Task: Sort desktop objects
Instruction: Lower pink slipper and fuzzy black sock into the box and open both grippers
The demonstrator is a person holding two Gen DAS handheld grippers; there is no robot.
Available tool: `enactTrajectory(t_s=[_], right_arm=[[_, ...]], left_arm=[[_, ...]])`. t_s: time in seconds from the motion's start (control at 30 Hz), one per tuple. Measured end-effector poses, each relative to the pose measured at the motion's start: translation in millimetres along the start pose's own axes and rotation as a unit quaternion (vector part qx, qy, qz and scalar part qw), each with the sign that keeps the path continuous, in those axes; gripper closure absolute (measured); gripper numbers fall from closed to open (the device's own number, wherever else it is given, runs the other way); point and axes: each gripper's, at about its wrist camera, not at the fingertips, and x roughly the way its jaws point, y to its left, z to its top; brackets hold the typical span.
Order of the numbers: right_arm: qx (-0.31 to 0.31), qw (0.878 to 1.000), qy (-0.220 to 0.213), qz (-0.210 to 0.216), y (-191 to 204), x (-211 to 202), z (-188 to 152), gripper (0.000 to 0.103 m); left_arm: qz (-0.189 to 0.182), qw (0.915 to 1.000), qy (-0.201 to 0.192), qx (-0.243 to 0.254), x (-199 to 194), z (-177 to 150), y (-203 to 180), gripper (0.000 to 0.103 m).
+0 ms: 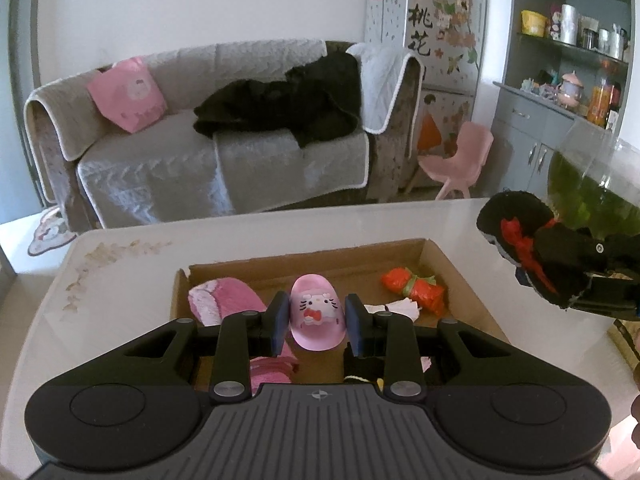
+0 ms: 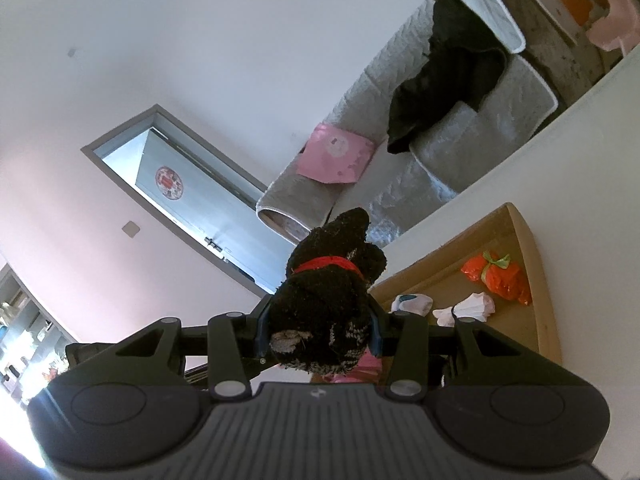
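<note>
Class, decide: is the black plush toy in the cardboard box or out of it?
Out: the right gripper holds the black plush toy raised beside the cardboard box.

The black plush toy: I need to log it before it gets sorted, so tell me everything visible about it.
The black plush toy is fuzzy, worn fabric with a red ribbon at its neck and a grey-white patch low down. The right gripper is clamped on its body, holding it in the air beside the cardboard box, touching nothing else.

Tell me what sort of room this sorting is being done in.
Most likely a home living room. A covered grey sofa with a pink cushion stands behind the table, a decorated fridge is beside it, and grey shelves hold household jars.
</note>
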Motion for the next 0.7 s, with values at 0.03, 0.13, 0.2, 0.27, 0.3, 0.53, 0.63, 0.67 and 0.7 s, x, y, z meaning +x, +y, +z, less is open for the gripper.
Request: enactTrajectory(t_s=[0.03, 0.13, 0.2, 0.27, 0.3, 0.53, 0.63, 0.67, 0.7], right_arm=[[0.000, 1.000, 0.003, -0.001, -0.9, 1.3, -0.3, 0.062], [0.003, 1.000, 0.009, -0.009, -3.9, 6.8, 0.3, 0.062], [0.005, 1.000, 0.013, -0.015, -7.2, 9.2, -0.6, 0.062], [0.009, 1.000, 0.018, -0.019, -11.0, 11.8, -0.2, 0.062], [0.010, 1.000, 0.020, -0.022, -12.7, 12.7, -0.8, 0.062], [0.014, 0.998, 0.040, -0.039, -23.8, 23.2, 0.3, 0.062], [0.012, 0.998, 0.053, -0.043, -26.6, 29.5, 0.9, 0.062], [0.010, 0.997, 0.057, -0.043, -27.2, 31.2, 1.2, 0.062], [0.009, 0.997, 0.060, -0.044, -27.3, 33.0, 1.2, 0.062]], left_arm=[[0.001, 1.0000, 0.002, 0.000, 2.9, -0.3, -0.5, 0.066], [0.002, 0.9999, 0.013, 0.000, 13.4, -1.1, -0.7, 0.066], [0.004, 0.9998, 0.018, 0.001, 19.7, -2.2, -0.1, 0.066], [0.004, 0.9997, 0.024, 0.001, 24.9, -3.4, 0.6, 0.066], [0.005, 0.9996, 0.026, 0.003, 27.4, -3.7, 0.2, 0.066], [0.002, 0.9985, 0.054, 0.006, 53.1, -8.0, -0.7, 0.066], [-0.008, 0.9976, 0.069, 0.007, 63.9, -10.0, -3.1, 0.066], [-0.011, 0.9973, 0.072, 0.007, 66.5, -10.6, -3.5, 0.066], [-0.014, 0.9972, 0.074, 0.006, 68.2, -11.2, -3.5, 0.066]])
